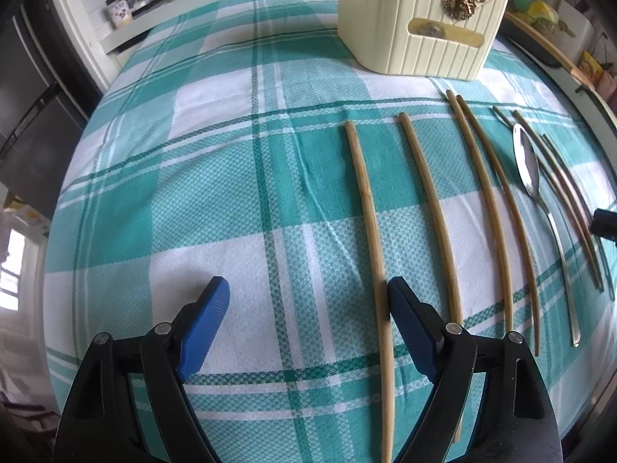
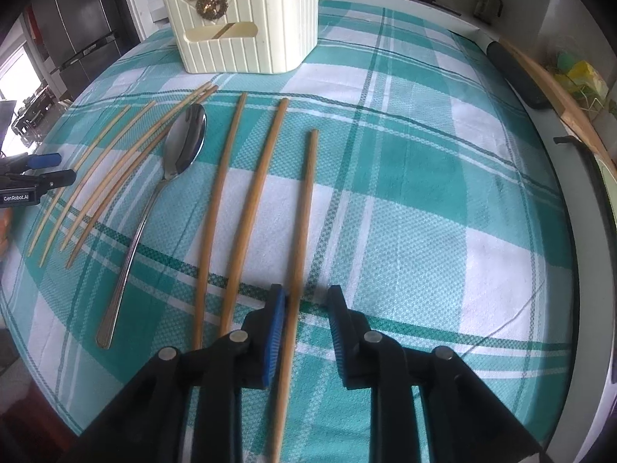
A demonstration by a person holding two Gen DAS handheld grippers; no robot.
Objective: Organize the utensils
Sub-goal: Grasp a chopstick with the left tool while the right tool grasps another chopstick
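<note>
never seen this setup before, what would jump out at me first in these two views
The row of long wooden chopsticks lying side by side on the teal and white checked tablecloth, with one metal spoon among them. Behind them stands a cream ribbed utensil holder with a gold wreath ornament on its front. Close up, the right gripper straddles the rightmost chopstick, while the left gripper stands wide open.

Both views are taken from just above the checked tablecloth (image 1: 216, 200), angled steeply down toward the far cream holder (image 1: 420, 23). The holder (image 2: 246, 27), chopsticks (image 2: 300, 212) and spoon (image 2: 185, 146) are shared.
</note>
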